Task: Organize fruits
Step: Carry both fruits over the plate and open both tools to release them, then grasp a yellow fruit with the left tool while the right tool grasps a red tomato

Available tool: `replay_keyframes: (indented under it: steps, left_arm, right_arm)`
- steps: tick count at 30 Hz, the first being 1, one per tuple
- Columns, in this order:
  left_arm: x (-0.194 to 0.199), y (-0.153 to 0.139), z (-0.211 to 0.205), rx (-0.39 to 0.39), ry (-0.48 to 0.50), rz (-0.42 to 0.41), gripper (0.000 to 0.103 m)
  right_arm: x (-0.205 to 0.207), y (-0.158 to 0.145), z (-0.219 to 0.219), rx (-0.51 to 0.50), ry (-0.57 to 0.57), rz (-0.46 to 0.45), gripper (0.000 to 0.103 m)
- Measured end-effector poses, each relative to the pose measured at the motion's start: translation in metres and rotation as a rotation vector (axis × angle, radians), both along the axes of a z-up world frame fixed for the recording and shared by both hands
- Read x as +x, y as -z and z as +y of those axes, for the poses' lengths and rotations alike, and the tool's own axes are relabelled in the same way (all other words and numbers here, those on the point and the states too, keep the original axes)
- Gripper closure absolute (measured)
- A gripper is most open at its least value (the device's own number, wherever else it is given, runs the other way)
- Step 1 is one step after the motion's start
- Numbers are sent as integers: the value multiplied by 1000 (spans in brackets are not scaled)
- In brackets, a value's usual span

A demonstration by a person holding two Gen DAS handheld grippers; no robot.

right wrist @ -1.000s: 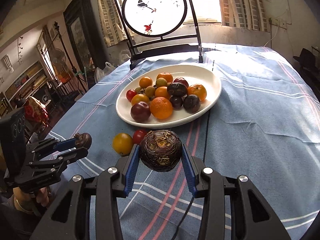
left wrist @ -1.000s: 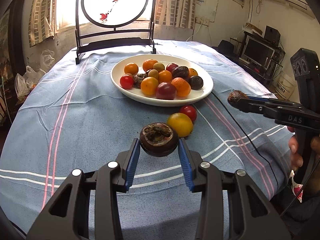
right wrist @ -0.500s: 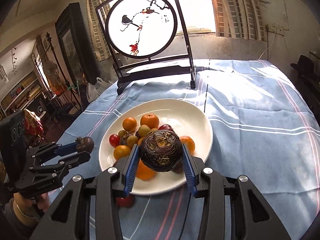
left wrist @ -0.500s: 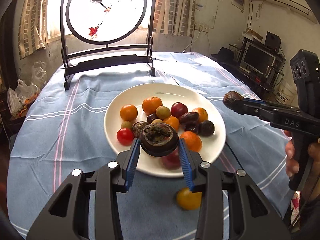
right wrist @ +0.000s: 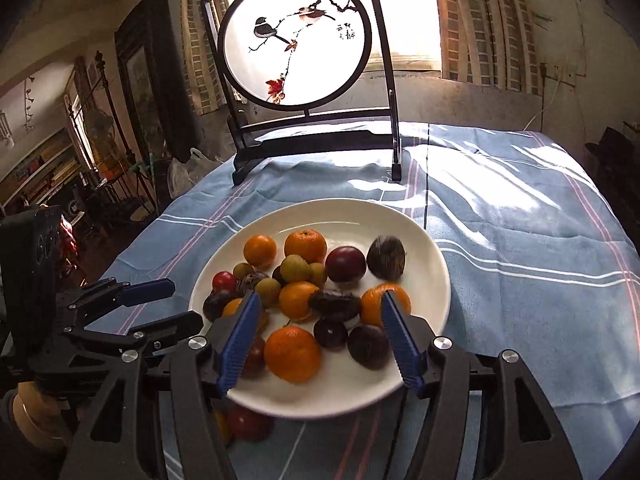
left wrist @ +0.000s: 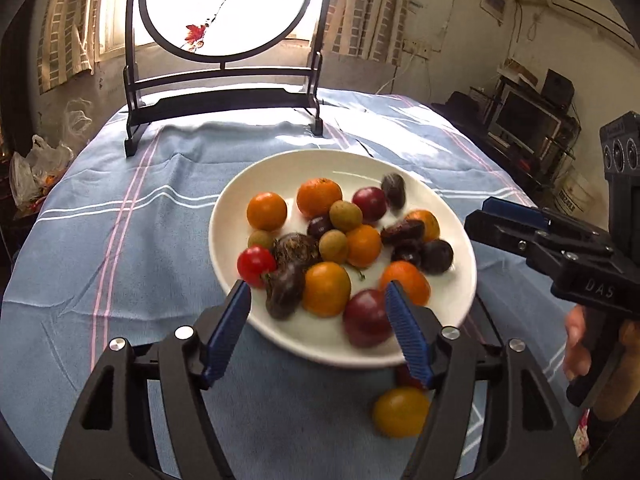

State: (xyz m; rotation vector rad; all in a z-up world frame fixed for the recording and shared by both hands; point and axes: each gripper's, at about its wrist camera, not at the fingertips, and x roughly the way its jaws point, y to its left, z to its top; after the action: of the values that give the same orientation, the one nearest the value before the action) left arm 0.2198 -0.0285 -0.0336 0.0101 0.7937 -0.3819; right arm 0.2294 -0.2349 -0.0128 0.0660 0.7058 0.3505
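Observation:
A white plate [left wrist: 320,154] [right wrist: 340,204] on the blue striped cloth holds several oranges, plums, tomatoes and dark fruits. My left gripper [left wrist: 316,286] hangs over the plate's near rim with its jaws opening and its pads touching nothing. A blurred dark fruit [left wrist: 284,288] lies on the plate just below it. My right gripper [right wrist: 320,296] is also opening over the plate, free of any fruit. A dark round fruit [right wrist: 386,258] [left wrist: 394,190] sits blurred at the plate's far side. Each gripper shows in the other's view: the right gripper [left wrist: 478,214], the left gripper [right wrist: 182,304].
A yellow tomato [left wrist: 401,411] and a red tomato [right wrist: 248,422] lie on the cloth just in front of the plate. A round painted screen [right wrist: 296,40] in a black stand rises at the table's far edge. A person's hand [left wrist: 578,344] holds the right gripper's handle.
Both grippers moved forward from above the cloth to over the plate. Both then opened, and the dark fruit each carried now lies on the plate.

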Motion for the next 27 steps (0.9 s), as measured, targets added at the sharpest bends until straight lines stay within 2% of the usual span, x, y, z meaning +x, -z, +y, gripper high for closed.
replay_keyframes:
  steps: [4,8,9,10,11,13,14,15,18,21,23,27]
  left_arm:
    - [-47,16,-10,54,97,7,31]
    - [-70,33,-34,155,160,-9,31]
    - [-71,35,-39,158,175,3,37]
    - [-69,38,-45,161,189,24,52]
    - [-67,40,-50,175,196,40,57]
    - [-63,43,-57,209,188,25,58]
    - [-59,44,-57,202,181,40,59]
    - [-53,45,-55,186,166,55,64]
    - [-47,45,-48,142,155,76,65]
    - [-55,40,-44,145,139,52,65]
    - [-66,33,-37,117,139,39,65]
    - [-91,13,-16,65,112,-16,65]
  right_arm:
    - [-48,19,-15,11,10,8,40]
    - [-77,40,-35,92,61,41,40]
    - [-83,43,-39,116,69,50,40]
    - [-86,45,-41,135,73,56,40]
    - [-90,46,-43,148,75,57,40]
    - [-94,47,-44,152,72,52,40]
    - [-95,48,-43,149,69,55,40]
    - [-94,49,-42,146,66,61,40]
    - [-95,51,-41,148,55,70,40]
    - [-93,53,-38,137,41,82,40]
    - [-92,55,-33,113,31,90,40]
    - [-89,55,-7,0,-16,102,40]
